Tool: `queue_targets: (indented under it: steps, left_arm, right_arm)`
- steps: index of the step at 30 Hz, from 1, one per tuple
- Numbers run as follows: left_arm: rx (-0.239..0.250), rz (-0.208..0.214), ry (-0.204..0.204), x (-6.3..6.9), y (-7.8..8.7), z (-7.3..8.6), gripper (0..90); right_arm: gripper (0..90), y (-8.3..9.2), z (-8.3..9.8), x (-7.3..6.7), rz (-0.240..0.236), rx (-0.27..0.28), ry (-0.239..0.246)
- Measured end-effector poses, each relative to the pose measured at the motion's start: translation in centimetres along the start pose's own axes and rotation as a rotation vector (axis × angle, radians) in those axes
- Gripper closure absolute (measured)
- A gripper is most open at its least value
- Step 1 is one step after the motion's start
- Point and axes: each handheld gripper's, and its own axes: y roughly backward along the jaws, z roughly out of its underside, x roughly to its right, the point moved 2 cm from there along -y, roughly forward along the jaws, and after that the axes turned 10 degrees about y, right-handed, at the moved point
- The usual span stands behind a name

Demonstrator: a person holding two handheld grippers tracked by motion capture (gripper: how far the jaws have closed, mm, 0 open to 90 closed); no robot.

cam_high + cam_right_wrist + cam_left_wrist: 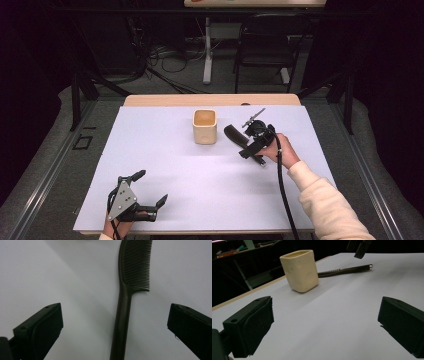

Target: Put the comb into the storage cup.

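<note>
I see my right gripper (pixel 250 137) hovering jaws-wide over the dark comb (pixel 125 302) at the cream cup's (pixel 204 127) three o'clock, while my left gripper (pixel 147 192), equally wide, waits at seven o'clock.

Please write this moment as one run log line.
right gripper: open, above comb handle | left gripper: open, idle | cup: upright
</note>
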Motion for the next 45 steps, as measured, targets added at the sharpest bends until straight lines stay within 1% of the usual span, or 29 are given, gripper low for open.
queue_targets:
  steps: [4, 5, 6, 7, 8, 9, 10, 12, 13, 14, 15, 16, 19, 20, 21, 23, 26, 27, 28, 29, 31, 33, 35, 36, 37, 40, 41, 42, 45]
  left_arm:
    - [-0.001, -0.001, 0.000, 0.0, 0.0, 0.0, 0.3]
    - [-0.001, 0.000, 0.000, 0.0, 0.0, 0.0, 0.3]
    - [-0.001, 0.000, -0.001, 0.0, 0.0, 0.0, 0.3]
    - [-0.001, 0.001, -0.002, 0.0, 0.0, 0.0, 0.3]
    - [0.000, 0.001, -0.002, 0.0, 0.0, 0.0, 0.3]
    - [-0.001, -0.001, -0.002, 0.1, 0.0, 0.0, 0.3]
    - [-0.001, -0.001, -0.002, 0.1, 0.0, 0.0, 0.3]
    - [0.000, -0.002, -0.004, 0.1, 0.0, 0.0, 0.3]
    - [0.000, -0.002, -0.006, 0.0, 0.0, 0.0, 0.3]
    - [-0.001, -0.001, -0.005, 0.0, 0.0, 0.0, 0.3]
    - [-0.001, -0.001, -0.004, 0.1, 0.0, 0.0, 0.3]
    - [-0.001, -0.001, -0.004, 0.0, 0.0, 0.0, 0.3]
    - [-0.001, 0.000, -0.004, 0.1, 0.0, 0.0, 0.3]
    - [-0.001, 0.001, -0.004, 0.1, 0.0, 0.0, 0.3]
    - [0.000, 0.001, -0.003, 0.1, 0.0, 0.0, 0.3]
    - [0.001, 0.003, -0.003, 0.1, 0.0, 0.0, 0.3]
    - [0.001, 0.005, -0.003, 0.1, 0.0, 0.0, 0.3]
    - [0.001, 0.005, -0.003, 0.1, 0.0, 0.0, 0.3]
    - [0.001, 0.006, -0.003, 0.1, 0.0, 0.0, 0.3]
    - [0.001, 0.006, -0.002, 0.1, 0.0, 0.0, 0.3]
    - [0.001, 0.006, -0.003, 0.1, 0.0, 0.0, 0.3]
    - [0.001, 0.007, -0.003, 0.1, 0.0, 0.0, 0.3]
    - [0.002, 0.008, -0.003, 0.1, 0.0, 0.0, 0.3]
    - [0.001, 0.008, -0.003, 0.1, 0.0, 0.0, 0.3]
    - [0.000, 0.009, -0.003, 0.1, 0.0, 0.0, 0.3]
    - [0.001, 0.009, -0.004, 0.1, 0.0, 0.0, 0.3]
    - [0.002, 0.008, -0.003, 0.1, 0.0, 0.0, 0.3]
    - [0.002, 0.008, -0.005, 0.1, 0.0, 0.0, 0.3]
    - [0.001, 0.008, -0.003, 0.1, 0.0, 0.0, 0.3]
  right_arm:
    - [0.0, -0.3, -0.3, 0.3, 0.001, -0.020, -0.001]
    - [0.0, -0.2, -0.4, 0.3, -0.001, -0.035, -0.009]
    - [0.0, -0.4, -0.4, 0.5, 0.004, -0.025, 0.002]
    - [0.0, -0.5, -0.5, 0.4, 0.006, -0.034, -0.010]
    - [0.0, -0.5, -0.6, 0.5, 0.008, -0.038, -0.007]
    - [1.4, -0.6, -0.6, 0.6, 0.011, -0.047, -0.016]
    - [3.0, -0.7, -0.7, 0.7, 0.013, -0.050, -0.013]
    - [9.7, -0.7, -0.8, 0.8, 0.017, -0.070, -0.017]
    - [14.3, -0.9, -0.9, 0.8, 0.015, -0.072, -0.027]
    - [14.6, -0.9, -1.0, 0.9, 0.020, -0.076, -0.019]
    - [17.4, -1.0, -1.0, 0.8, 0.019, -0.088, -0.035]
    - [21.6, -1.2, -1.1, 0.9, 0.019, -0.097, -0.019]
    - [28.9, -1.5, -1.3, 0.9, 0.025, -0.123, -0.014]
    - [32.5, -1.6, -1.4, 0.8, 0.023, -0.129, -0.023]
    - [35.9, -1.8, -1.5, 0.9, 0.023, -0.138, -0.011]
    - [42.2, -2.1, -1.7, 0.9, 0.031, -0.162, -0.005]
    - [49.2, -2.5, -2.0, 1.0, 0.037, -0.191, -0.001]
    - [50.1, -2.6, -2.0, 0.9, 0.035, -0.203, -0.016]
    - [51.2, -2.7, -2.1, 1.0, 0.036, -0.210, -0.002]
    - [52.7, -2.8, -2.2, 1.0, 0.036, -0.217, -0.014]
    - [54.1, -3.1, -2.2, 1.1, 0.037, -0.232, -0.004]
    - [56.1, -3.3, -2.2, 1.1, 0.036, -0.241, -0.013]
    - [57.6, -3.5, -2.2, 1.2, 0.035, -0.251, -0.005]
    - [58.1, -3.6, -2.2, 1.0, 0.032, -0.260, -0.023]
    - [58.8, -3.7, -2.2, 1.1, 0.031, -0.259, -0.009]
    - [59.9, -3.9, -2.2, 1.1, 0.032, -0.270, -0.018]
    - [60.5, -4.0, -2.2, 1.2, 0.036, -0.276, -0.013]
    - [60.7, -4.1, -2.2, 1.2, 0.036, -0.271, -0.015]
    - [61.2, -4.4, -2.1, 1.3, 0.036, -0.281, -0.032]
